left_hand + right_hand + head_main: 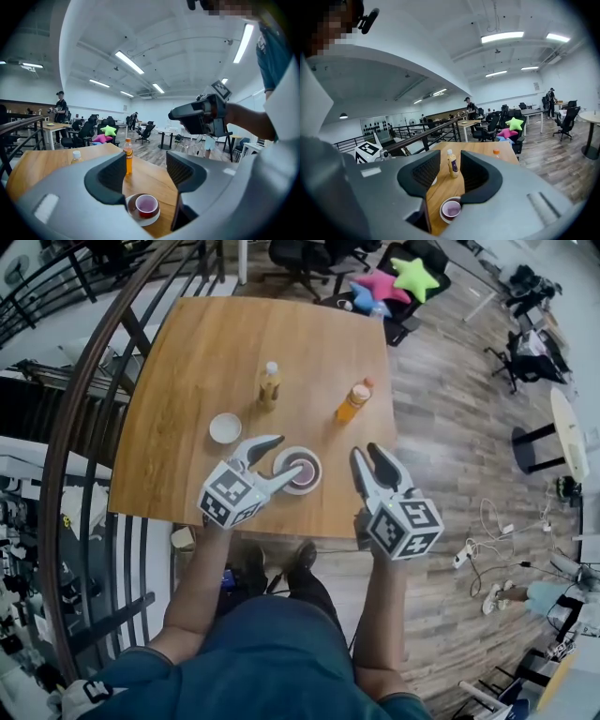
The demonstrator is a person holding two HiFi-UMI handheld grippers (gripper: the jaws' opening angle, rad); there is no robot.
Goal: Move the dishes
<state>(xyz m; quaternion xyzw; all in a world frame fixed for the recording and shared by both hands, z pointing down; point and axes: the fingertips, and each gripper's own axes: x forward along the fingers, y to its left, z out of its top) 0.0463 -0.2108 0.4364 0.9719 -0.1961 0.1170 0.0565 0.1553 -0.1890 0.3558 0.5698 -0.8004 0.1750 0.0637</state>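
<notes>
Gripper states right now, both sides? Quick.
Left gripper: open, fingers apart, holding nothing; the cup on its saucer lies just ahead, untouched.
Right gripper: open, fingers apart, holding nothing.

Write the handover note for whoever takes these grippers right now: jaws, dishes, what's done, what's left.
Left gripper: jaws apart, empty, lined up on the cup and its saucer, not gripping them.
Right gripper: jaws apart, empty, just right of the saucer.
Dishes: the cup sits on the saucer near the front edge of the table; the small white dish lies to their left. The yellow bottle and orange bottle stand behind.
Done: no dish is lifted yet.
Left: probably grip the saucer's rim with the left jaws, move it, then move the white dish.
</notes>
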